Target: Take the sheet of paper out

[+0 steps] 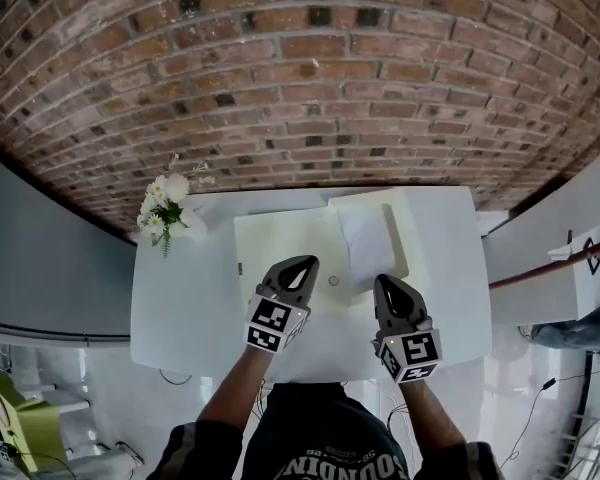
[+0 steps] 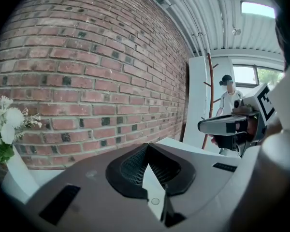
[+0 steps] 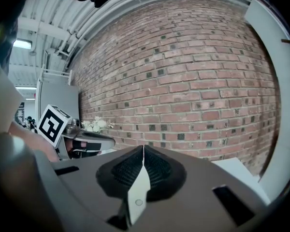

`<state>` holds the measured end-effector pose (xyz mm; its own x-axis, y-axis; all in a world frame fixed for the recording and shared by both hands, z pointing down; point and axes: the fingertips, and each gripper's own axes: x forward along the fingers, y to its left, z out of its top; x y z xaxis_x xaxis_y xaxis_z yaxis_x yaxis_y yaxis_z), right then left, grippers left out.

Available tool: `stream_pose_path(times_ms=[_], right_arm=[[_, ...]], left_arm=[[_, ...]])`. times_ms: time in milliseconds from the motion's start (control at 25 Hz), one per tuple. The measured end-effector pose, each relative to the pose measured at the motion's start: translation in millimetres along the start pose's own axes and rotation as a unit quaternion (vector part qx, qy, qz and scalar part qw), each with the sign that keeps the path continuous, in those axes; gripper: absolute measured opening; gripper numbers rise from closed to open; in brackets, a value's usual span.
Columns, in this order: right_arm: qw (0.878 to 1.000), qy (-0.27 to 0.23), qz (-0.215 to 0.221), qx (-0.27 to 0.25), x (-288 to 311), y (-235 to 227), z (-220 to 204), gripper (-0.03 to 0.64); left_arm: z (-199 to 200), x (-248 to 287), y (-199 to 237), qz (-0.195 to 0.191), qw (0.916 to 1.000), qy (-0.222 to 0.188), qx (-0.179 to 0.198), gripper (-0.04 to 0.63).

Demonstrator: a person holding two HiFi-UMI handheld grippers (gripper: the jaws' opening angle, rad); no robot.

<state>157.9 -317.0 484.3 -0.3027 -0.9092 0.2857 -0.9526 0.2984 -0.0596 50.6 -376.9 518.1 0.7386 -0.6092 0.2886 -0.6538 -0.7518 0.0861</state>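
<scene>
On the white table lies a cream folder with a small round snap near its front edge. A white sheet of paper rests against its right part, over a raised cream flap. My left gripper hovers over the folder's front, jaws shut and empty; in its own view the pads meet at the tip. My right gripper is just in front of the sheet's near edge, also shut with nothing held. Neither touches the paper.
A bunch of white flowers stands at the table's back left corner. A brick wall runs behind the table. A white shelf unit is on the right. A person stands far off in the left gripper view.
</scene>
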Motion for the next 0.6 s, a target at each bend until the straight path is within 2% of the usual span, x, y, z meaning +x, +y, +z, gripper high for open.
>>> stream_pose_path(times_ms=[240,480,600], right_arm=[[1.0,0.011,-0.02,0.009,9,-20,-12,0.069],[0.999,0.028,-0.019,0.003,21,-27,-22,0.069],[0.999,0.033,-0.019,0.001,24,-31,-26,0.069]], left_arm=[[-17,31,1,-0.022,0.9995,0.02,-0.007,0.011],[-37,55,6,-0.028,0.9984,0.043,-0.025,0.011],[-42,64,6,-0.038,0.9978,0.039,-0.039,0.012]])
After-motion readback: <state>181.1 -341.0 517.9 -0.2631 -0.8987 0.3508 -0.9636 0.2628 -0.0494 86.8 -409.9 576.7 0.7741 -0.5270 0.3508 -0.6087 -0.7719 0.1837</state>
